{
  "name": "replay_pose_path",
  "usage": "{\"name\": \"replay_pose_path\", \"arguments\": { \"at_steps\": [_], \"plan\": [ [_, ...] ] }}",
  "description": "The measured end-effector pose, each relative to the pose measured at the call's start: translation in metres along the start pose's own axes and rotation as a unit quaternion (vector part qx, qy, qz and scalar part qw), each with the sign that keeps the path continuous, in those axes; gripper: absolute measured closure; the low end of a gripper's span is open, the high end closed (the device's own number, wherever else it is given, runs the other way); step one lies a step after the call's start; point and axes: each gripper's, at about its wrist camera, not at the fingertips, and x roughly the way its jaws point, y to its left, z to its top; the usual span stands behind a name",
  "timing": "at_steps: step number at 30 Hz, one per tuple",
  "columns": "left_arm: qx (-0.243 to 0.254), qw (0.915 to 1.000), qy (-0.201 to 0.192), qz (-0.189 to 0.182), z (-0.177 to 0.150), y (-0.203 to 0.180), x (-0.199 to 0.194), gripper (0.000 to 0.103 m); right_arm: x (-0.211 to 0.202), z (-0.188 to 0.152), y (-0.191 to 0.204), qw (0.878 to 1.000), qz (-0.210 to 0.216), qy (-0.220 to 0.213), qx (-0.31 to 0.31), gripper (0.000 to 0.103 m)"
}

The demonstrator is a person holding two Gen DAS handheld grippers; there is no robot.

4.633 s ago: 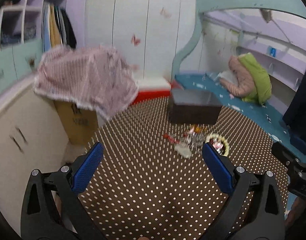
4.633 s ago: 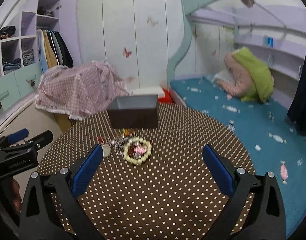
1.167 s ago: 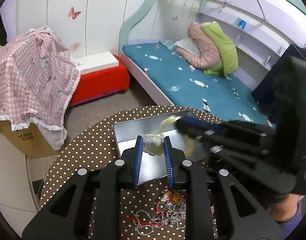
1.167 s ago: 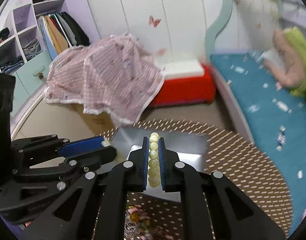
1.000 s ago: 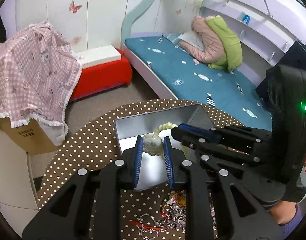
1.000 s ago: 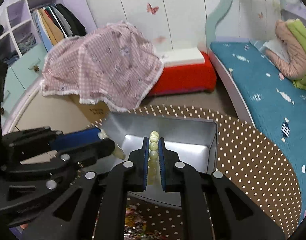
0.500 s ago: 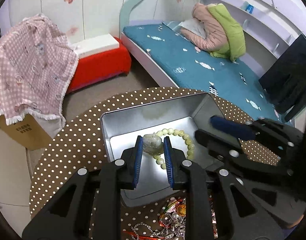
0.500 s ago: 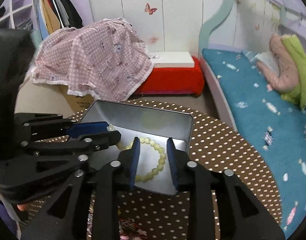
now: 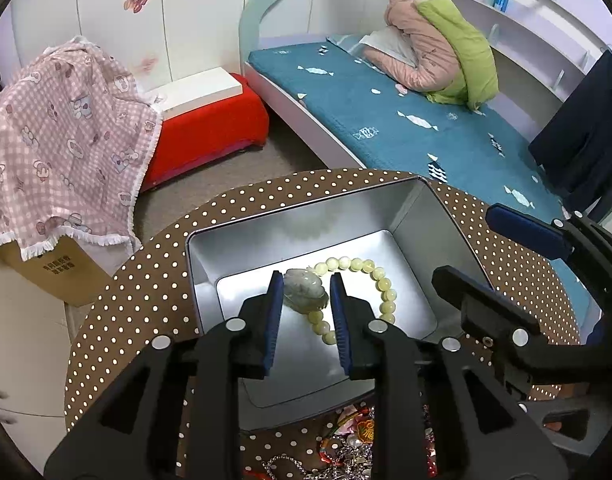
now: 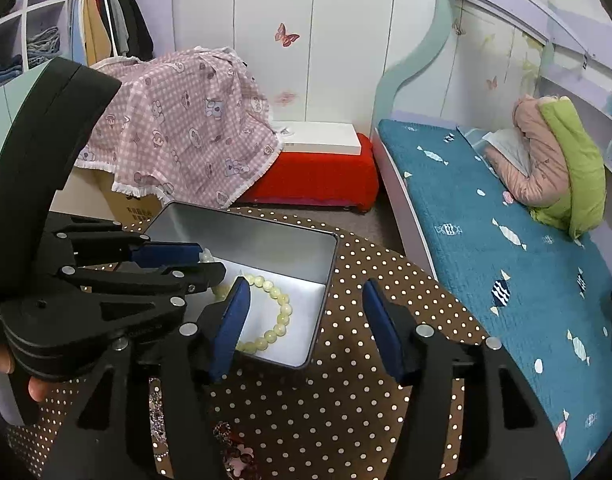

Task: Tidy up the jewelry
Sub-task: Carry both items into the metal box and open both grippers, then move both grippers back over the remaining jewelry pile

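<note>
Your pale green bead bracelet (image 9: 369,280) already lies on the floor of the open metal tin (image 9: 413,216), so one piece is put away. Your left gripper (image 9: 306,312) has just been easing apart around the jade carving (image 9: 304,290), which looks set down rather than pinched. Your right gripper (image 10: 306,324) has just been opening and holds nothing. The tangle of chains and charms (image 9: 345,452) on the polka-dot table (image 9: 146,288) is still left to sort.

A tin (image 9: 433,216) is set on the counter (image 9: 146,280); a bracelet (image 9: 381,280) lies in it, loose jewelry (image 9: 345,456) heaped below in the frame.
</note>
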Motion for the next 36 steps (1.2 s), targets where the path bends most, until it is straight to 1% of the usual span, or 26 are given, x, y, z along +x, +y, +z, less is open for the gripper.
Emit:
{"name": "replay_pose_path", "arguments": {
  "at_steps": [1,2,4,5,8,9,12,14,16,17,20,22,24,26,29,33,35,36],
  "plan": [
    [-0.001,1.0,0.001,-0.003,0.0,0.0,-0.001,0.069,-0.001,0.0,-0.001,1.0,0.002,0.0,0.003,0.047],
    [-0.002,1.0,0.0,-0.006,-0.001,0.0,-0.002,0.066,-0.002,-0.001,-0.003,1.0,0.005,0.0,0.008,0.047],
    [-0.001,1.0,-0.006,-0.002,-0.001,-0.003,-0.005,0.057,-0.004,-0.001,-0.004,1.0,0.009,0.001,0.014,0.047],
    [0.001,1.0,-0.009,0.004,-0.002,-0.004,-0.007,0.055,-0.005,-0.001,-0.005,1.0,0.01,0.002,0.016,0.046],
    [-0.006,0.9999,-0.008,0.0,-0.003,-0.003,-0.011,0.054,-0.009,-0.002,-0.004,1.0,0.012,0.0,0.018,0.041],
    [-0.009,0.9999,-0.009,-0.001,-0.004,-0.002,-0.012,0.052,-0.011,-0.002,-0.003,1.0,0.014,-0.001,0.018,0.041],
    [-0.017,0.9997,-0.02,0.0,-0.006,0.002,-0.024,0.051,-0.017,-0.002,0.002,1.0,0.017,-0.003,0.017,0.04],
    [-0.018,0.9993,-0.033,-0.006,-0.009,0.005,-0.037,0.05,-0.022,-0.002,0.003,1.0,0.022,-0.006,0.018,0.04],
    [-0.012,0.9984,-0.055,0.003,-0.016,0.004,-0.057,0.042,-0.03,-0.004,0.006,0.999,0.027,-0.009,0.017,0.04],
    [-0.005,0.9973,-0.072,0.012,-0.023,0.003,-0.07,0.041,-0.036,-0.006,0.007,0.999,0.03,-0.012,0.016,0.04],
    [0.004,0.9948,-0.099,0.026,-0.047,0.001,-0.096,0.039,-0.053,-0.015,0.011,0.999,0.036,-0.02,0.015,0.04],
    [0.0,0.9931,-0.113,0.03,-0.065,0.004,-0.109,0.034,-0.062,-0.022,0.013,0.999,0.039,-0.025,0.014,0.039],
    [-0.002,0.9917,-0.121,0.043,-0.084,0.008,-0.118,0.034,-0.072,-0.034,0.016,0.999,0.045,-0.024,0.015,0.039],
    [0.0,0.9915,-0.119,0.053,-0.106,0.009,-0.12,0.034,-0.077,-0.043,0.019,0.999,0.047,-0.024,0.015,0.039],
    [-0.005,0.9916,-0.113,0.063,-0.128,0.009,-0.119,0.034,-0.082,-0.059,0.024,0.999,0.043,-0.023,0.018,0.039],
    [-0.035,0.9938,-0.101,0.031,-0.15,0.01,-0.114,0.034,-0.084,-0.08,0.03,0.999,0.032,-0.019,0.024,0.039],
    [-0.039,0.9944,-0.093,0.033,-0.156,0.006,-0.105,0.034,-0.081,-0.089,0.031,0.999,0.032,-0.01,0.032,0.039],
    [-0.038,0.9947,-0.086,0.041,-0.16,0.003,-0.099,0.034,-0.081,-0.094,0.03,0.999,0.033,-0.009,0.036,0.039]
  ]
}}
